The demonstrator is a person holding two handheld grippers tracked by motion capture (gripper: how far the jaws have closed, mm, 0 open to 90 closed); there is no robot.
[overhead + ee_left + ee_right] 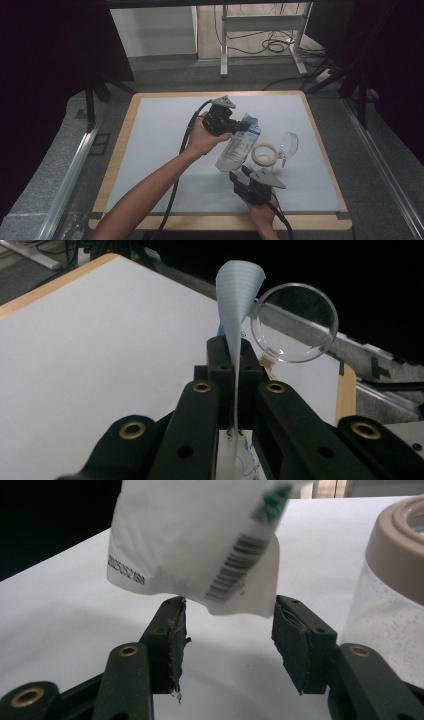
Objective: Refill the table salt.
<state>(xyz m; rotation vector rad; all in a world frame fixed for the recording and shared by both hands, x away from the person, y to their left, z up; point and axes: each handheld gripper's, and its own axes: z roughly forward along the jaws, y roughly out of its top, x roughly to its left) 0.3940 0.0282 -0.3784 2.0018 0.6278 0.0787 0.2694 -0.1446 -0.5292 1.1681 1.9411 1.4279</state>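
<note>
Left hand-held gripper (235,390) clamped on pouch (236,300) top edge; right gripper view shows right hand-held gripper (227,645) jaws apart under pouch's barcode corner.

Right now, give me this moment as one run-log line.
left gripper: shut on white printed plastic pouch, lifted | right gripper: open beneath pouch's lower edge | jar: beside

Black grippers (235,126), brass-ringed screws, grey plates, seemingly bare forearms

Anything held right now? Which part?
The left gripper is shut on the pouch, pinching its flat top edge. The right gripper is open just below the pouch's bottom corner, holding nothing.
</note>
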